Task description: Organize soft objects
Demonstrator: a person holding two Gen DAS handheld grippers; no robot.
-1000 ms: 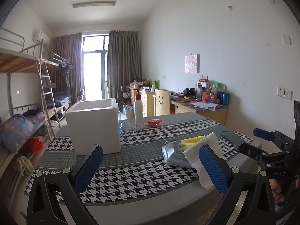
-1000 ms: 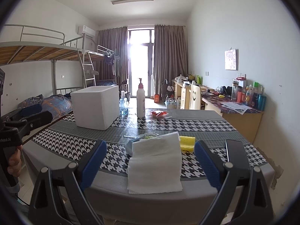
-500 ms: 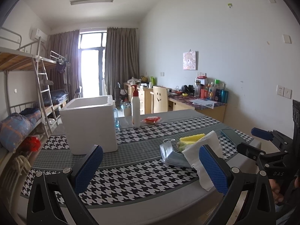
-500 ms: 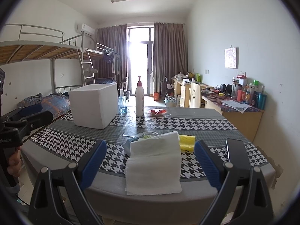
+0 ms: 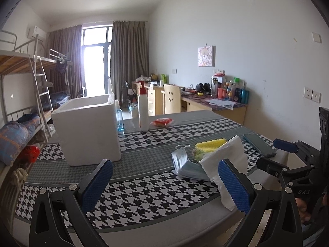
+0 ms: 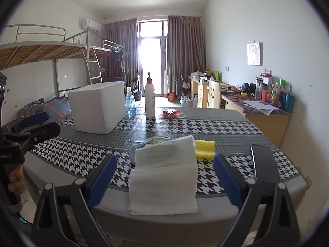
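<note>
Covering the table [image 6: 236, 121], a houndstooth cloth [image 6: 205, 126] faces bunk beds [image 6: 41, 49].

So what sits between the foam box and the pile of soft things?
Nothing: in the left wrist view only bare houndstooth tablecloth lies between the foam box and the face mask at the pile's edge.

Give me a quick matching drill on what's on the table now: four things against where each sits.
Things:
1 foam box
2 phone
3 paper towel
4 sponge

Places:
a draped over the near table edge
b far left, by the spray bottle
c right edge, flat
d just behind the towel, to its right

Pairs: 1-b, 2-c, 3-a, 4-d
</note>
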